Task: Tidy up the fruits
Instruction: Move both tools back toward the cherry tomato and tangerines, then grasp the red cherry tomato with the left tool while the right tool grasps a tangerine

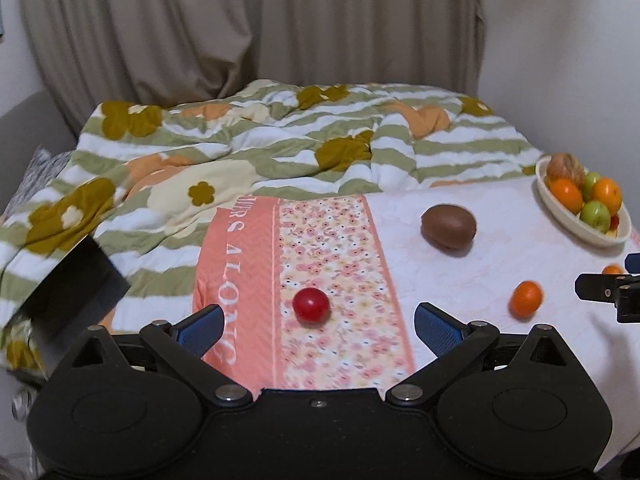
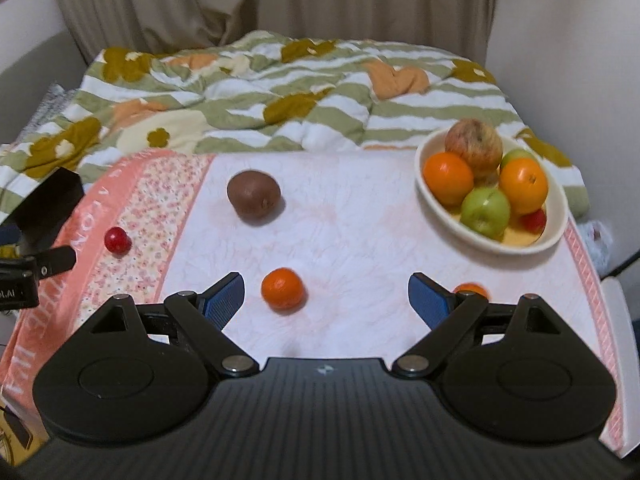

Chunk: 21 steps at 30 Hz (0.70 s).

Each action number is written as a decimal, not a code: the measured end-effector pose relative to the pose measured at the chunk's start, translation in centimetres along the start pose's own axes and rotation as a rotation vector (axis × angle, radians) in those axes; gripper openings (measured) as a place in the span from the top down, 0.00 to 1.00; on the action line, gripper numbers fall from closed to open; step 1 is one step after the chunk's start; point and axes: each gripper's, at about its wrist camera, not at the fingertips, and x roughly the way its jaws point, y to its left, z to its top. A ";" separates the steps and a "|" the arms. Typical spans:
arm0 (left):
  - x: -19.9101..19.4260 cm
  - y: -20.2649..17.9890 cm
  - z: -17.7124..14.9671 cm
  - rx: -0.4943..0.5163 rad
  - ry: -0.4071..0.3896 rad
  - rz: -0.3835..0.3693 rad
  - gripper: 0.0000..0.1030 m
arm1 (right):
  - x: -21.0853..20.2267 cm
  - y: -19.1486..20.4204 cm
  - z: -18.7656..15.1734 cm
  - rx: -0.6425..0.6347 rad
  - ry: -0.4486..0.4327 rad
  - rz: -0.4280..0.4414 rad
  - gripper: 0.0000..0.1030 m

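Note:
A small red fruit (image 1: pixel 311 305) lies on the floral strip of the bed cover, just ahead of my open, empty left gripper (image 1: pixel 318 326); it also shows in the right wrist view (image 2: pixel 117 240). A brown kiwi (image 1: pixel 448 227) (image 2: pixel 253 194) lies mid-cover. A small orange (image 2: pixel 282 289) (image 1: pixel 525 299) sits just ahead of my open, empty right gripper (image 2: pixel 326 300), towards its left finger. A second small orange (image 2: pixel 472 290) peeks from behind the right finger. A cream bowl (image 2: pixel 427 188) (image 1: pixel 560 208) at the right holds oranges, green apples and a reddish apple.
A crumpled green-striped floral blanket (image 1: pixel 248 148) (image 2: pixel 280 96) covers the far half of the bed, with curtains behind. A dark box-like object (image 1: pixel 76 284) sits at the left edge. The bed's right edge (image 2: pixel 592 264) runs just beyond the bowl.

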 end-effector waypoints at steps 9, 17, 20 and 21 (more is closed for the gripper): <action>5.0 1.4 0.1 0.097 0.056 -0.056 0.03 | 3.1 3.0 -0.7 -0.016 0.018 -0.022 0.00; 8.3 1.4 -0.2 0.129 0.098 -0.093 0.31 | 4.8 4.1 -1.2 -0.050 0.045 -0.020 0.00; 8.8 1.4 -0.1 0.126 0.096 -0.104 0.35 | 5.5 3.9 -1.3 -0.024 0.062 -0.016 0.02; 9.0 1.4 -0.1 0.126 0.099 -0.103 0.38 | 5.7 3.9 -1.3 -0.021 0.066 -0.017 0.02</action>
